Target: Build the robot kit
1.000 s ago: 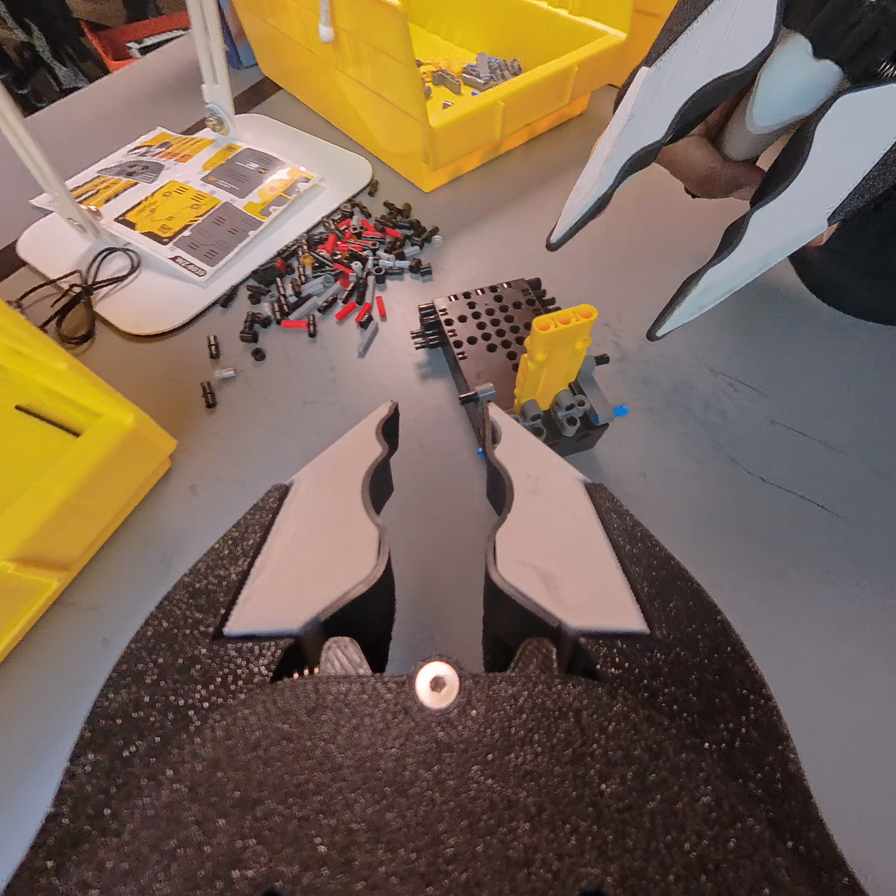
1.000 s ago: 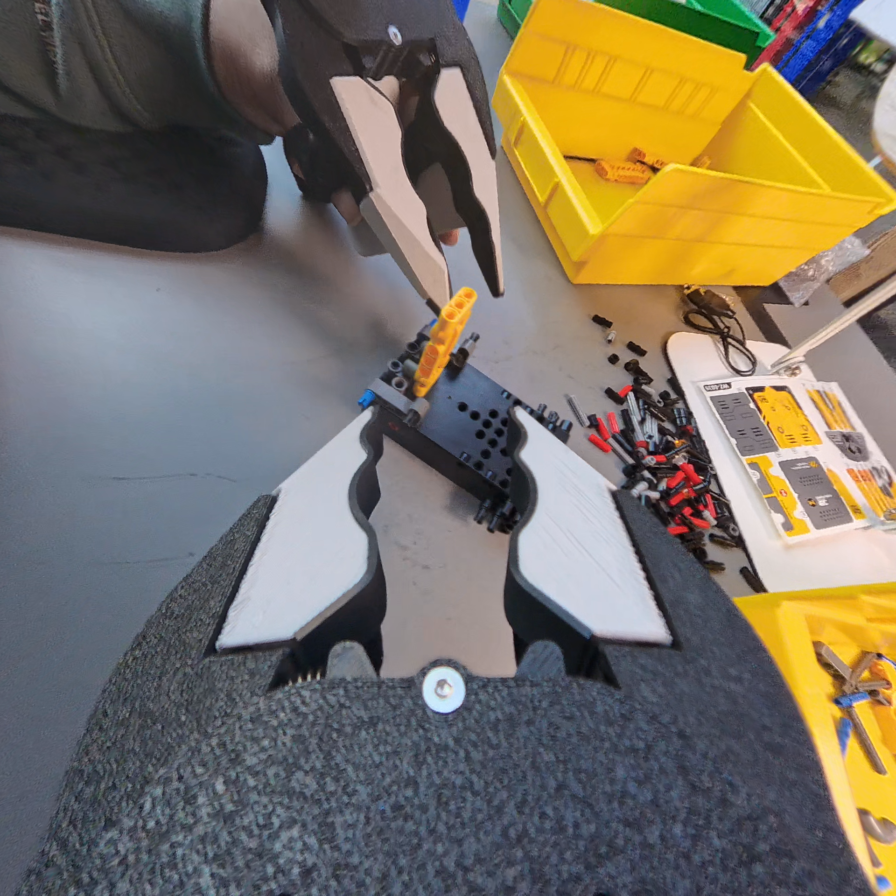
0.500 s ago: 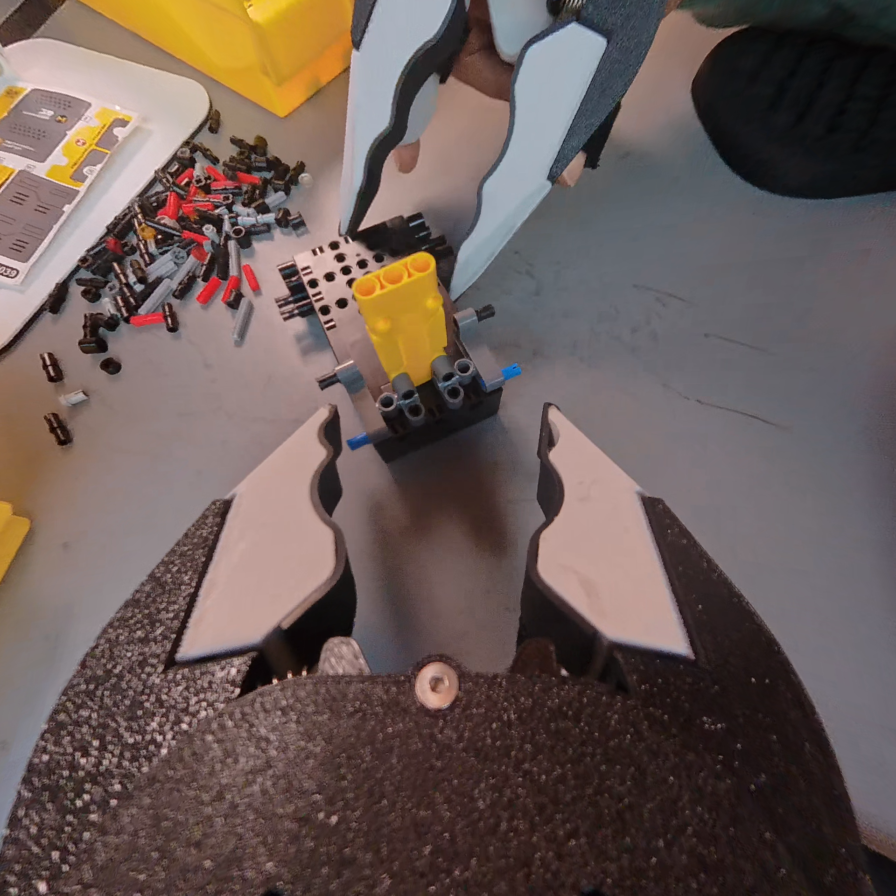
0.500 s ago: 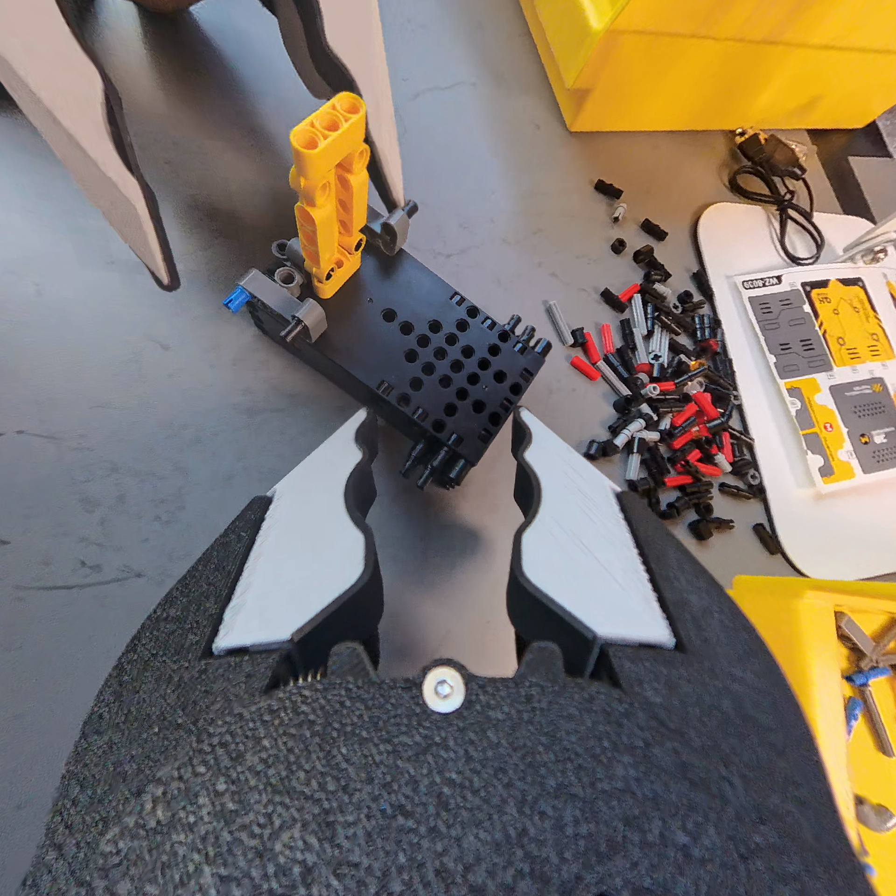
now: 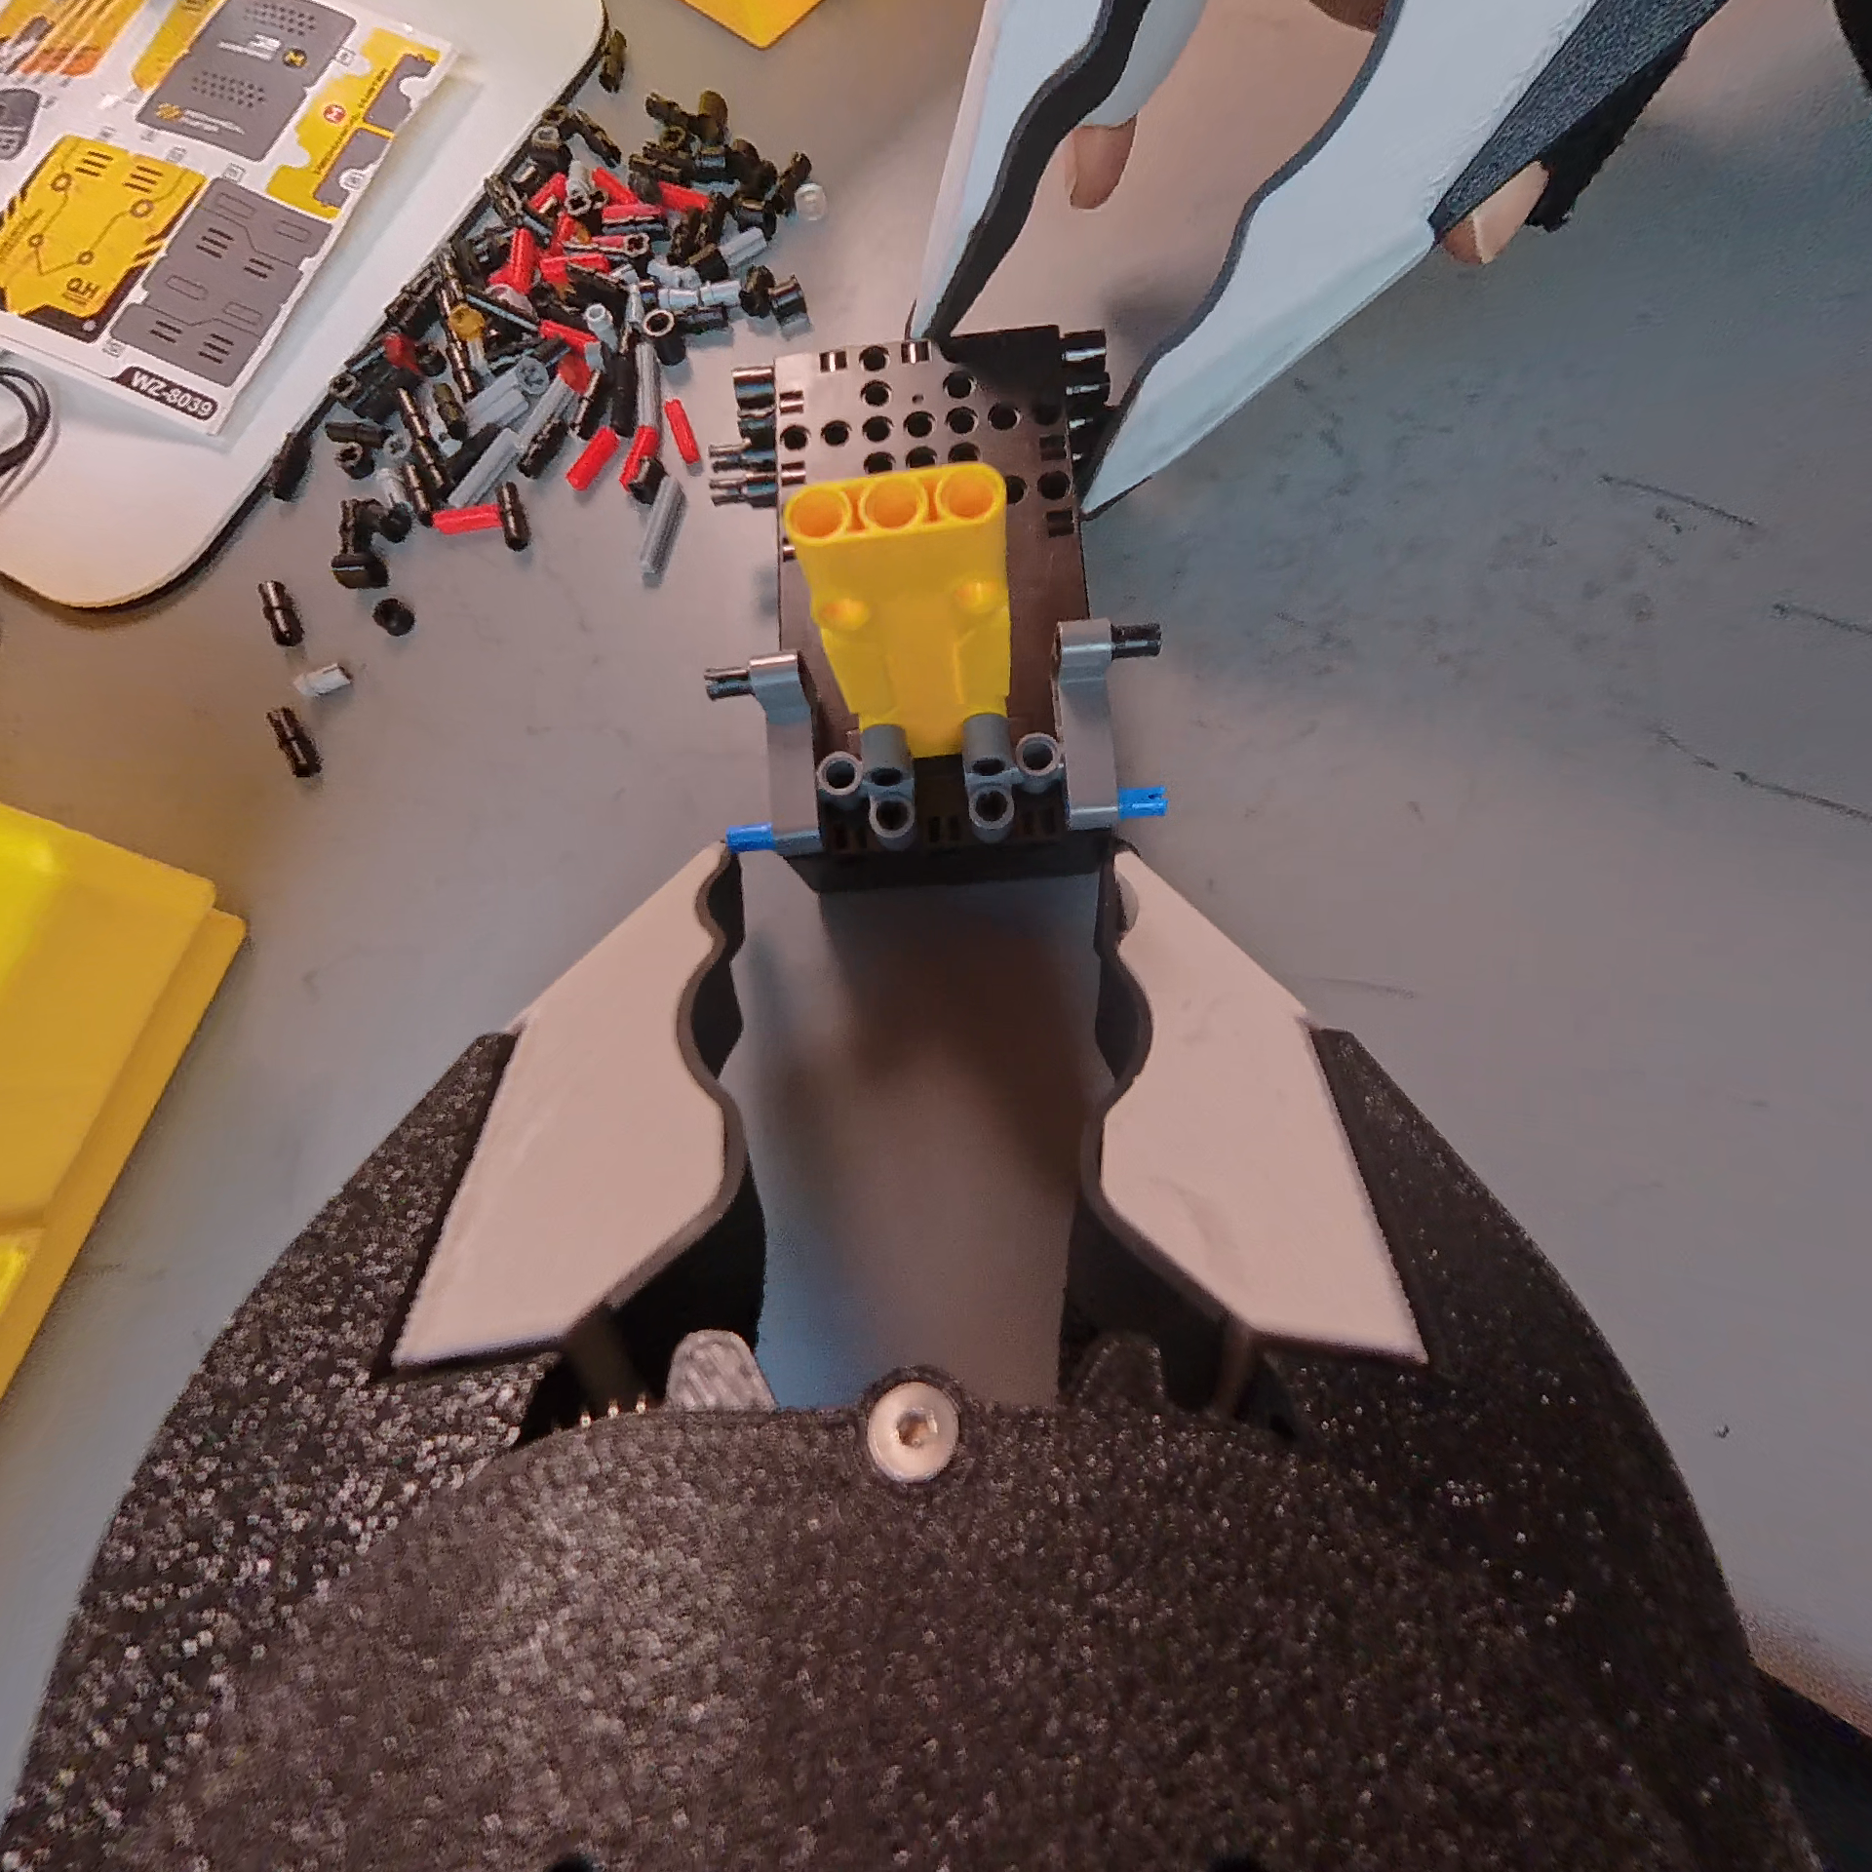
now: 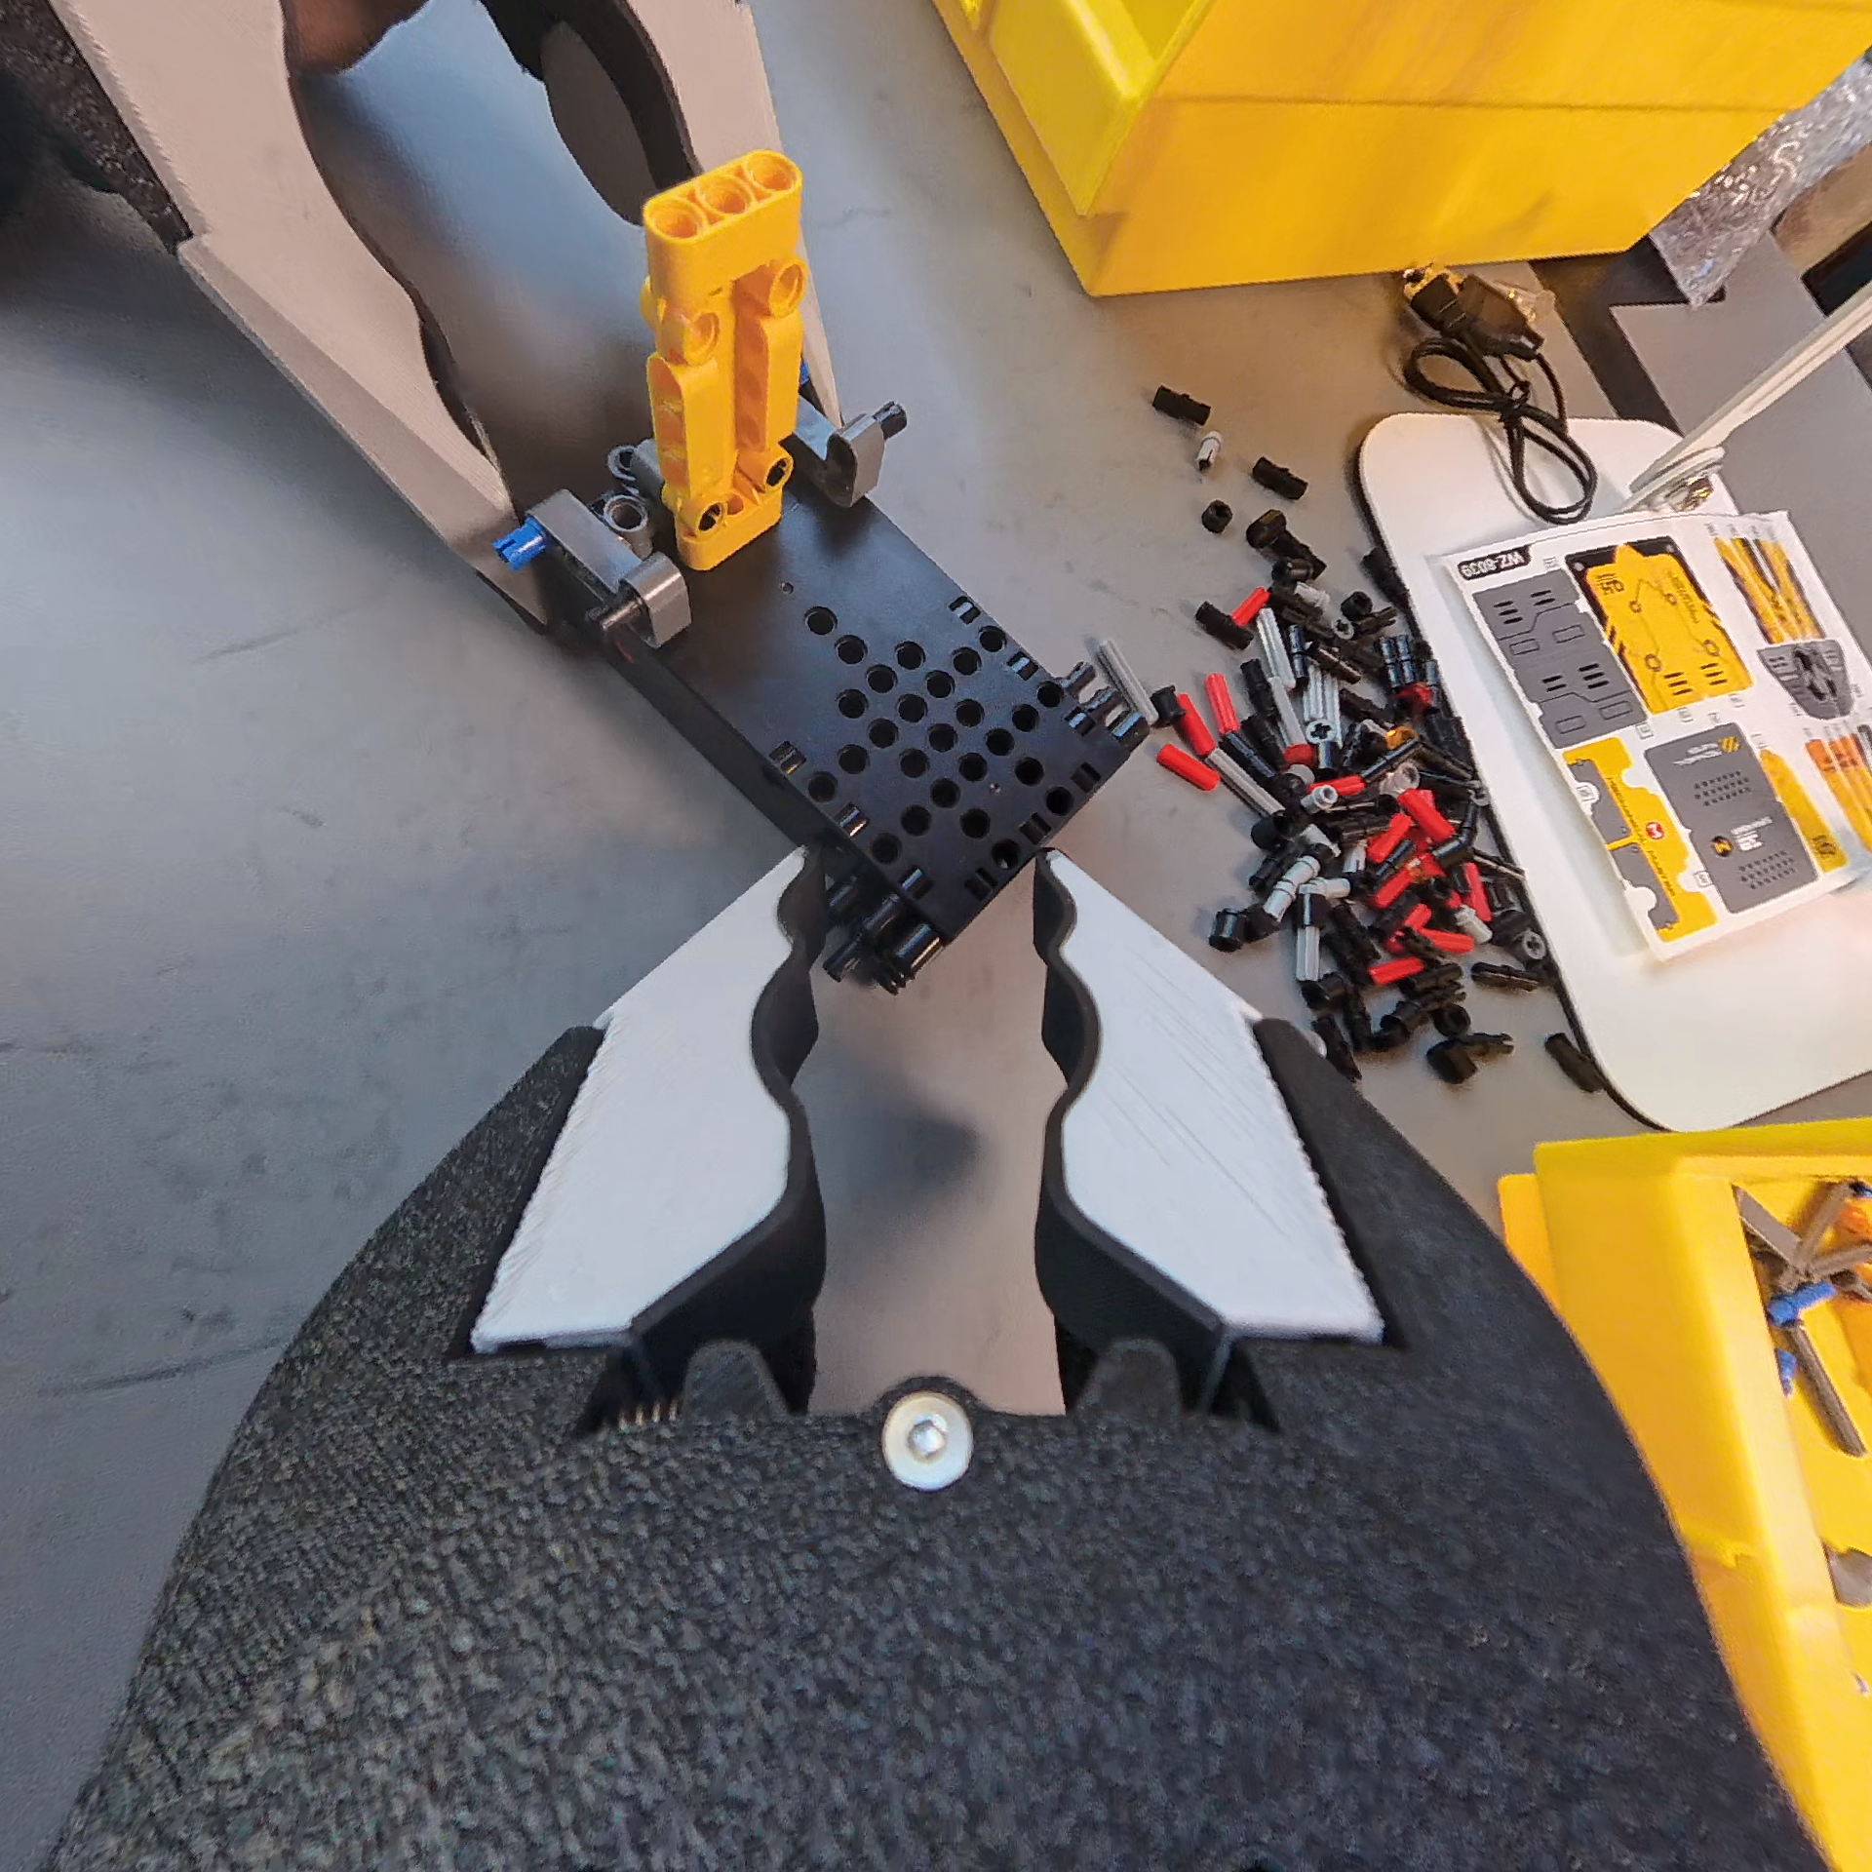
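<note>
A black perforated block (image 5: 912,425) lies flat on the grey table, with a yellow upright beam (image 5: 902,598) and grey connectors with blue pins at one end. My left gripper (image 5: 922,861) is open. Its tips flank that end, the left tip by a blue pin. My right gripper (image 6: 924,861) is open and straddles the opposite corner of the block (image 6: 912,729), where black pins stick out. The yellow beam (image 6: 724,355) stands at the far end, with the left gripper (image 6: 674,507) around it. The right gripper (image 5: 1003,415) also shows in the left wrist view at the block's far corner.
A pile of small black, red and grey pins (image 6: 1347,810) lies beside the block, also in the left wrist view (image 5: 567,334). A sticker sheet (image 6: 1671,709) rests on a white lamp base (image 6: 1722,1013). Yellow bins (image 6: 1418,152) (image 6: 1722,1418) (image 5: 81,1013) stand around. One gripper's finger ends stand about 9 centimetres off the other's.
Both grippers have come down to opposite ends of the black block. The left jaws opened wide, then narrowed around the end with the yellow beam. The right tips have reached the far corner.
</note>
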`<state>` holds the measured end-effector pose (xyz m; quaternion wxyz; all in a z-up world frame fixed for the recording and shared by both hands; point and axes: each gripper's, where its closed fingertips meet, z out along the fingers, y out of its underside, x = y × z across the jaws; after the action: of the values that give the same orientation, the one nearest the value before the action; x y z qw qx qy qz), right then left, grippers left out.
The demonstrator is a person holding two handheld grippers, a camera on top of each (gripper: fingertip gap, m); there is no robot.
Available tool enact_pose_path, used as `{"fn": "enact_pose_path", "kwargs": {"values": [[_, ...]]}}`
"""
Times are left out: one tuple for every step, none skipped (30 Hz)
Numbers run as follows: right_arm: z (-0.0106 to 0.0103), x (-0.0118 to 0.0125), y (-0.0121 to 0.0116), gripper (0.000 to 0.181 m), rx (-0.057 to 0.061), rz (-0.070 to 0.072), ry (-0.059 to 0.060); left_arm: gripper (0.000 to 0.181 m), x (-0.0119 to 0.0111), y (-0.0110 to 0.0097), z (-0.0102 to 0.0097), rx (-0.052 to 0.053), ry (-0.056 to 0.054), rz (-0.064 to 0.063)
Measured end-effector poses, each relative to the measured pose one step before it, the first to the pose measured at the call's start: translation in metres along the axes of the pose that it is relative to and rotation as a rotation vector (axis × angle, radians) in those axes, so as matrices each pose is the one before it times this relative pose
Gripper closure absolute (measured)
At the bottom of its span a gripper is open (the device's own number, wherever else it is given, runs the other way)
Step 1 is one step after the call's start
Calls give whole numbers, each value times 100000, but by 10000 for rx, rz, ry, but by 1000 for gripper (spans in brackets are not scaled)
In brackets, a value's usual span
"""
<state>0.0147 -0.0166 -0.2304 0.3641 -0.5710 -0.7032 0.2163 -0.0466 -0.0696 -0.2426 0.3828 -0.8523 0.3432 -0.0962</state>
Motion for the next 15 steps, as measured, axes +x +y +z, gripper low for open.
{"fn": "enact_pose_path", "kwargs": {"values": [[18,2,-138,140,110,41,-18,115,-170,91,-108,8,-18,-20],[17,-32,-62,140,57,99,-53,115,-135,54,-110,40,5,1],[37,-48,105,140,-45,169,-85,113,-113,21,-117,49,3,13],[41,-40,203,140,-75,125,-68,113,-63,23,-70,33,16,17],[-37,27,47,140,20,75,-15,114,17,9,-31,13,37,14],[-63,53,85,140,-34,20,7,120,-27,26,-8,-10,-18,33],[-89,138,120,141,-84,14,60,126,-148,73,-11,-27,-115,85],[-86,52,80,141,-45,-5,11,126,-124,106,-15,-30,-89,96],[-43,51,51,141,-8,61,19,125,35,43,-32,2,47,42],[-31,6,5,141,46,40,-7,123,85,-112,-89,89,98,-3],[-44,4,-15,141,67,-22,-4,122,-25,-279,-221,206,43,-31],[-123,72,-130,141,112,-27,35,122,-162,-432,-343,321,-10,-83],[-202,145,-273,139,171,-15,53,122,-273,-561,-455,410,-26,-161],[-243,236,-283,137,146,33,60,122,-425,-661,-524,485,-73,-223],[-264,239,-364,133,203,48,50,121,-589,-801,-575,567,-163,-252]]}}
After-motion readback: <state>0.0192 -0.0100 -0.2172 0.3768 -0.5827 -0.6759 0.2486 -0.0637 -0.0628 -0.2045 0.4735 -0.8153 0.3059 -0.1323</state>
